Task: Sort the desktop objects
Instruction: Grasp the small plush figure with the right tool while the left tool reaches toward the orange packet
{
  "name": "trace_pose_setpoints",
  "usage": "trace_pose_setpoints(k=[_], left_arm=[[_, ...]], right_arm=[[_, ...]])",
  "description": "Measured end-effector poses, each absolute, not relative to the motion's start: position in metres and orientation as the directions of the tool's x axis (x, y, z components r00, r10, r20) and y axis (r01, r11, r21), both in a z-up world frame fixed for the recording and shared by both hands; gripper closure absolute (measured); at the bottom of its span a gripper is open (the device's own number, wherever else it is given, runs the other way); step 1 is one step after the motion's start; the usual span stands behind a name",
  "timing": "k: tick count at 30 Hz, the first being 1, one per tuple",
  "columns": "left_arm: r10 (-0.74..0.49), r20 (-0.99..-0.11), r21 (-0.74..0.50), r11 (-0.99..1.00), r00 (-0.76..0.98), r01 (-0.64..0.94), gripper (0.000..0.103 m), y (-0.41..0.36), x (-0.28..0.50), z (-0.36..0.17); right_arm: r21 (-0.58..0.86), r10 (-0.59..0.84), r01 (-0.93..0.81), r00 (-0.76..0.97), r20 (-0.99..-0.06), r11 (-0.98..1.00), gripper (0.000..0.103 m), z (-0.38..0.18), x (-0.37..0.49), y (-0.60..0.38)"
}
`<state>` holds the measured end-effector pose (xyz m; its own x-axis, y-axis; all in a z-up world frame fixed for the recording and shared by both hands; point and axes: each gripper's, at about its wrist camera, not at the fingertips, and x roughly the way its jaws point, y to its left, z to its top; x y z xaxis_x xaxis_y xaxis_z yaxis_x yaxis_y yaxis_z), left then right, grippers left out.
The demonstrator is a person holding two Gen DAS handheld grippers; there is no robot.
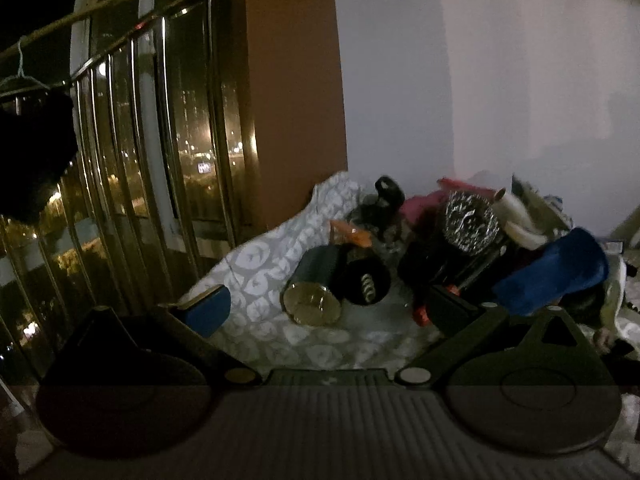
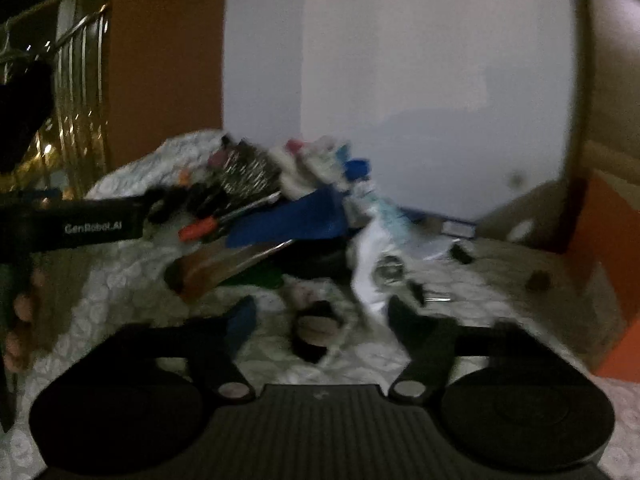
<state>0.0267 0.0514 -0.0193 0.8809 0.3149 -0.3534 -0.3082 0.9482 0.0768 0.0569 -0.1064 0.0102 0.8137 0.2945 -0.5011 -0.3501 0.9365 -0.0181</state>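
Because the heap is dim and partly blurred, each handling note below is a judgement from how things look.

Setting: a patterned white cloth (image 1: 256,256) covers the surface, with the jumble piled toward the wall.
Left gripper (image 1: 332,308): jaws stand wide apart with nothing between them, just short of the heap.
Right gripper (image 2: 320,320): jaws partly drawn in around a small dark-and-pale object (image 2: 316,328); blur hides whether the pads press on it, so I cannot tell if it is gripped.
Glass jar (image 1: 314,292): lies on its side at the heap's near-left edge, mouth toward the camera; likely rigid, smooth, breakable, prone to roll. Take it across the body.
Steel scourer (image 1: 472,220): sits atop the heap; probably light, springy, and it should snag pads well. Pinch anywhere.
Blue cloth (image 1: 560,276): right of the scourer; soft, limp. Grab a fold.
Orange-handled screwdriver (image 2: 200,229): lies against the heap; stiff, best held by the handle.
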Motion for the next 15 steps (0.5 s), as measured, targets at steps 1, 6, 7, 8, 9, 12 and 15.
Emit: trace_pose_setpoints(k=[1,6,7,8,9,12,15], left_arm=[[0.306,-0.363,0.074,0.951,0.880,-0.300,0.000,0.052,0.028,-0.021],[0.252,-0.385,0.065,0.967,0.888,-0.247,0.000,0.047,0.029,-0.025],[0.243,-0.384,0.064,0.969,0.891,-0.237,0.000,0.047,0.028,-0.025],[0.237,-0.387,0.063,0.971,0.891,-0.231,0.000,0.046,0.028,-0.025],[0.230,-0.390,0.062,0.973,0.891,-0.224,0.000,0.045,0.028,-0.025],[0.199,-0.406,0.053,0.979,0.892,-0.195,0.000,0.043,0.029,-0.025],[0.115,-0.422,0.023,0.993,0.899,-0.116,0.000,0.038,0.029,-0.024]], right_arm=[[-0.014,0.292,-0.347,0.809,-0.511,0.938,0.060,0.008,0.060,-0.105],[0.011,0.284,-0.331,0.791,-0.542,0.943,0.059,0.004,0.071,-0.104],[0.016,0.285,-0.331,0.786,-0.549,0.943,0.059,0.003,0.072,-0.104],[0.021,0.280,-0.325,0.780,-0.560,0.946,0.059,0.002,0.075,-0.105],[0.030,0.281,-0.321,0.774,-0.567,0.946,0.073,0.002,0.076,-0.106],[0.043,0.291,-0.326,0.769,-0.569,0.944,0.083,-0.001,0.078,-0.108],[0.049,0.296,-0.327,0.768,-0.568,0.944,0.084,0.000,0.076,-0.112]])
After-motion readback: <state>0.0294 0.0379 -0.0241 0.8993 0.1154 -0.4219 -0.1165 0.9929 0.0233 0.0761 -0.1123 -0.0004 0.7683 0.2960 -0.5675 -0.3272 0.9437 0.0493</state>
